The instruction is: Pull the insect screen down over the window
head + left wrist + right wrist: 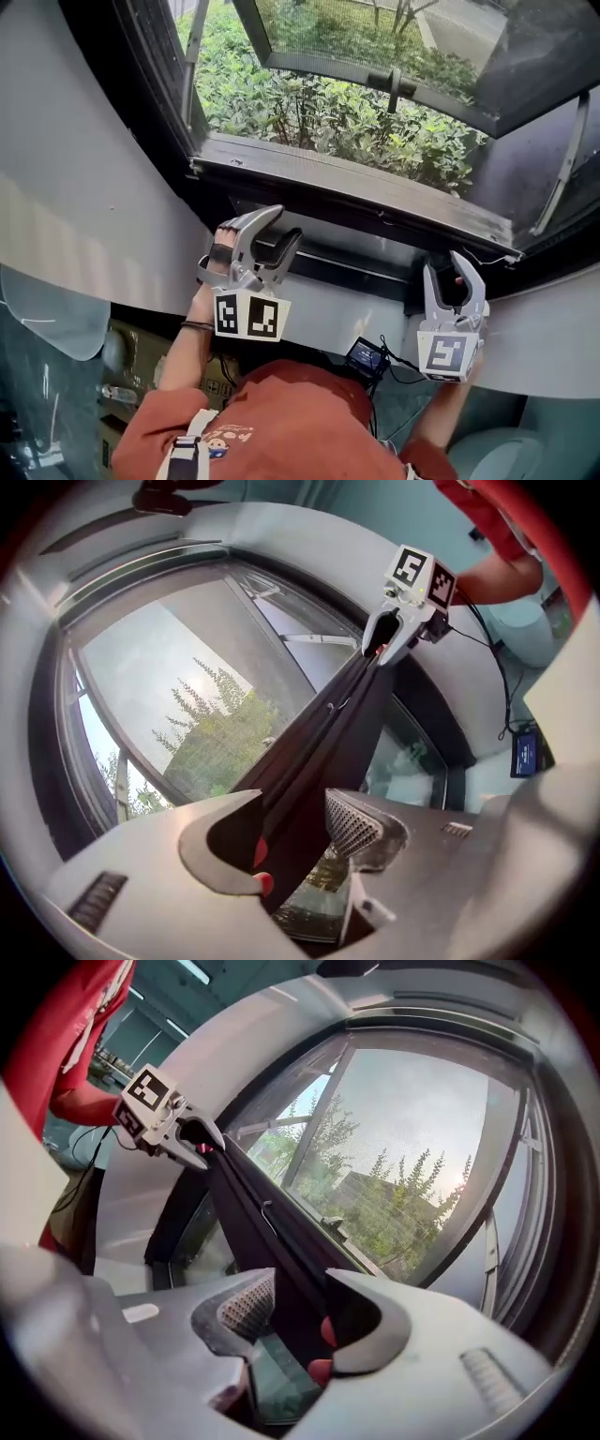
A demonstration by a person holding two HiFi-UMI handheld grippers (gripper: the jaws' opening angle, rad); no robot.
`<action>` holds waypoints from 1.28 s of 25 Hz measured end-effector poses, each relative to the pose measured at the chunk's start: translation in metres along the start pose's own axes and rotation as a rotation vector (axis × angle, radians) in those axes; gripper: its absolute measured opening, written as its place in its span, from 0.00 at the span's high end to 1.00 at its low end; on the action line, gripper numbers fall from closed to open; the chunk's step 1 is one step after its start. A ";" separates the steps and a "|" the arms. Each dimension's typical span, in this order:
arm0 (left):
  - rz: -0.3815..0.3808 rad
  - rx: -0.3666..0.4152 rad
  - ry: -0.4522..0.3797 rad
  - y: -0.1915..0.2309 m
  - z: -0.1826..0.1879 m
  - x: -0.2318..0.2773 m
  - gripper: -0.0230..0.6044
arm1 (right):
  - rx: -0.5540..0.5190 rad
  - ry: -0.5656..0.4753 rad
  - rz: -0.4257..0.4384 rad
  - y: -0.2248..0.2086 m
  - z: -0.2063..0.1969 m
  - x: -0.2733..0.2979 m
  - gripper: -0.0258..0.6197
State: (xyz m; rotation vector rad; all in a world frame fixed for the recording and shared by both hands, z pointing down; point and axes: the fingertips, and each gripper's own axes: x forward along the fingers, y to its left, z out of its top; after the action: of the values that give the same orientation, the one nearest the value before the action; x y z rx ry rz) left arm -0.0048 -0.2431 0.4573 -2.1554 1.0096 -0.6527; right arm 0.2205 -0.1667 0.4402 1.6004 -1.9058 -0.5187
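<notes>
Person at a window, seen from above, with a two-finger gripper in each hand. The left gripper [272, 236] and right gripper [456, 274] are well apart along the same dark pull bar [328, 733] of the insect screen.

Left gripper view: the bar runs up from between the fingers [352, 825] to the other gripper. One finger carries a dotted grip pad and the other shows red tips. The fingers are closed on the bar, one to each side of it.

Right gripper view: the arrangement is mirrored. Its fingers [246, 1307] clamp the bar in the same way.

The bar lies low, just inside the lower window frame [356, 192]. The screen mesh [394, 1204] stretches above it across the opening, with trees and sky showing through its fine grid. Green bushes [328, 112] lie outside, below the open casement.

Markings: each gripper bears a marker cube, left [249, 317] and right [442, 353], printed with black-and-white square codes that carry no readable words. The person's red shirt [281, 422] has a small cartoon patch [220, 442] whose lettering is too small to read. A small dark device [365, 355] with a blue-lit face and attached cables sits between the two arms, and its display cannot be read.
</notes>
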 end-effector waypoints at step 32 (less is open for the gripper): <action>0.060 -0.705 -0.224 -0.067 -0.015 -0.031 0.63 | 0.433 -0.237 -0.189 0.051 -0.028 -0.033 0.69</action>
State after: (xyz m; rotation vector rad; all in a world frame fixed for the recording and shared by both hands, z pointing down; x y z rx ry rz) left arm -0.0013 -0.1912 0.5115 -2.6959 1.3032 0.0007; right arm 0.2041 -0.1218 0.4872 2.0902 -2.1609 -0.4030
